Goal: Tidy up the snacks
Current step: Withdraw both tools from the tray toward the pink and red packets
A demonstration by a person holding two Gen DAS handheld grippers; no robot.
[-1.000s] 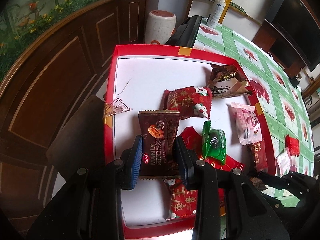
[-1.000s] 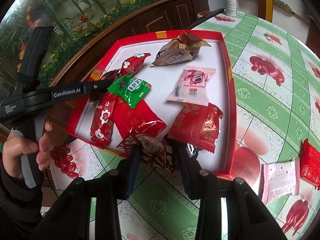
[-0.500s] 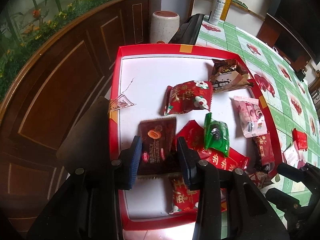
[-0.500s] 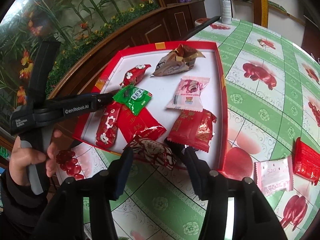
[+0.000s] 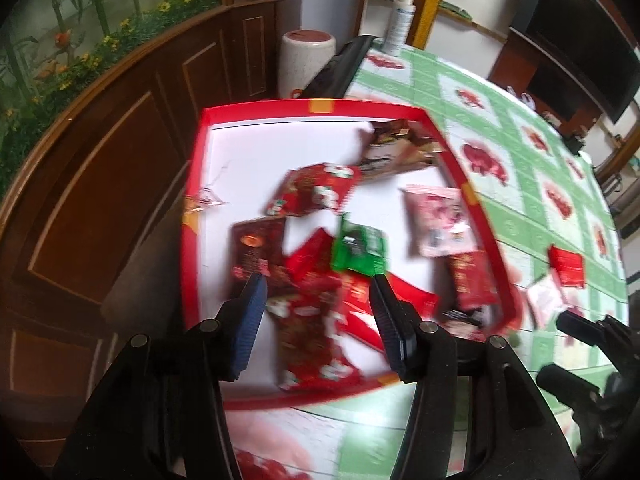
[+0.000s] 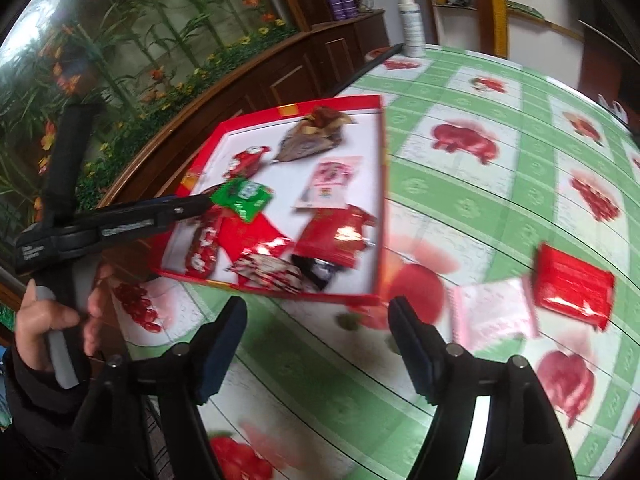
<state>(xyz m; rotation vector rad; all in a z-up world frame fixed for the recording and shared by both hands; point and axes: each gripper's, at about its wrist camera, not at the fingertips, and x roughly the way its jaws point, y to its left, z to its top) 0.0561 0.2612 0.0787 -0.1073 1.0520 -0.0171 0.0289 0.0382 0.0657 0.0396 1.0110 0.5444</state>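
We hold the left hand-held gripper (image 5: 318, 314) over the near end of the red tray (image 5: 192, 240), its jaws opening with nothing pressed between the pads, though a red flowered packet (image 5: 312, 344) lies on the tray floor below the gap; our right hand-held gripper (image 6: 316, 344) hangs over the green-checked tabletop (image 6: 460, 92) just short of the tray's near rim, jaws opening wide and bare; most snacks already lie in the tray, the green packet (image 5: 360, 250) and the pink packet (image 5: 438, 220) among them; what we judge is left are two packets outside it, a pale pink one (image 6: 494, 312) and a red one (image 6: 574, 286), touching or overlapping, on the tabletop to the right of the right hand-held gripper and slightly ahead of it; the pink one's long axis seems to run roughly away from us, though blur leaves this unsure; the right hand is plainly the nearer, so we judge the next reach is its own, swinging rightward.
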